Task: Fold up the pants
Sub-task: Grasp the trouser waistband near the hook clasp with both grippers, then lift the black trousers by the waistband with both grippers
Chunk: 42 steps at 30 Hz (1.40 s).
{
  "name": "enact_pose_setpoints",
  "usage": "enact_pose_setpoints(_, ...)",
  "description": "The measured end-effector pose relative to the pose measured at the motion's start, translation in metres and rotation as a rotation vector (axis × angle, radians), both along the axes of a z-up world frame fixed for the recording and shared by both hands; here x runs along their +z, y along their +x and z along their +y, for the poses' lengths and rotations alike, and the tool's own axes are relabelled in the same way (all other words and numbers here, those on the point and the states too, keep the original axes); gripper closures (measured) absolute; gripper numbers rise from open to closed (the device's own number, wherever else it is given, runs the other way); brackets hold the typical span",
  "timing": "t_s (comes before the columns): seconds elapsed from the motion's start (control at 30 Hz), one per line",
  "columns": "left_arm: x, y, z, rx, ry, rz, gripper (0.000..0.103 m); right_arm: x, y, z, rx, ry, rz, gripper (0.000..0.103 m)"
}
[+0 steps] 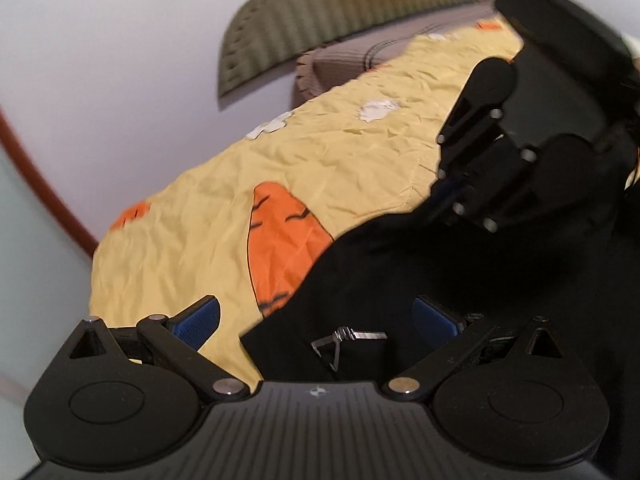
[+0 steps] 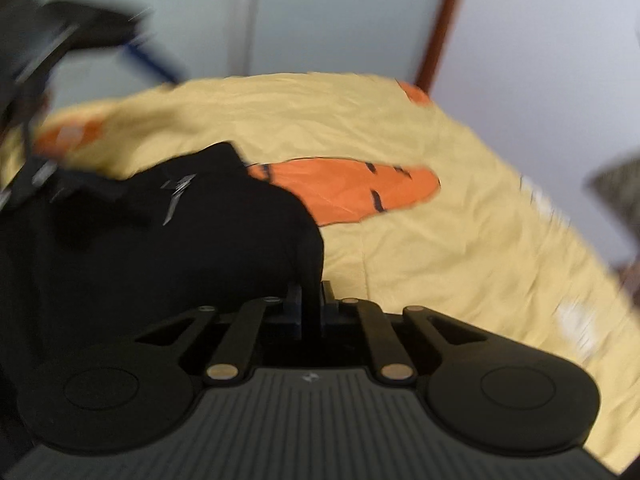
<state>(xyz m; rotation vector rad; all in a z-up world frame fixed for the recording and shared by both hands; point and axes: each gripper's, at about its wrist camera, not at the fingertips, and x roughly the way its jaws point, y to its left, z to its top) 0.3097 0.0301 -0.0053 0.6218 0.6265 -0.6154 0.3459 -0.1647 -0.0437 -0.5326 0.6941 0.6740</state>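
The black pants (image 1: 400, 272) lie bunched on a yellow bedspread (image 1: 280, 152) with orange carrot prints. A small silver logo (image 1: 348, 336) on them shows between my left fingers. My left gripper (image 1: 316, 320) is open, its blue pads (image 1: 198, 320) spread over the near corner of the pants. My right gripper (image 2: 311, 304) is shut on a fold of the pants (image 2: 160, 240) and lifts it off the bedspread (image 2: 440, 248). The right gripper also shows in the left wrist view (image 1: 480, 184), at the pants' far edge.
A ribbed olive headboard (image 1: 320, 20) and a brown pillow (image 1: 360, 52) stand at the bed's far end. A white wall (image 1: 100, 80) with a switch plate lies to the left. A reddish-brown door frame (image 2: 444, 20) stands behind the bed.
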Motion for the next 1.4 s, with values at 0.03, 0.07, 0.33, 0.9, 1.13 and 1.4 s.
enact_pose_setpoints(0.03, 0.001, 0.001, -0.005, -0.028, 0.014, -0.007, 0.000, 0.000, -0.006, 0.005, 0.019, -0.030, -0.023, 0.095)
enact_pose_setpoints(0.07, 0.002, 0.000, -0.010, -0.066, 0.026, -0.025, 0.000, 0.000, -0.013, 0.009, 0.037, -0.063, -0.048, 0.095)
enact_pose_setpoints(0.33, -0.012, -0.015, -0.051, -0.392, 0.253, -0.127, 0.000, -0.008, -0.072, 0.039, 0.233, -0.328, -0.292, 0.096)
enact_pose_setpoints(0.9, -0.021, -0.018, -0.067, -0.308, 0.384, -0.094, 0.081, -0.002, -0.098, 0.044, 0.272, -0.419, -0.433, 0.096)
enact_pose_setpoints(1.13, -0.030, -0.058, -0.065, -0.251, 0.361, -0.211, 0.088, -0.001, -0.108, 0.033, 0.228, -0.354, -0.429, 0.089)
enact_pose_setpoints(1.4, -0.028, -0.089, -0.053, -0.186, 0.256, -0.206, 0.091, 0.003, -0.106, -0.042, 0.072, -0.381, -0.394, 0.053)
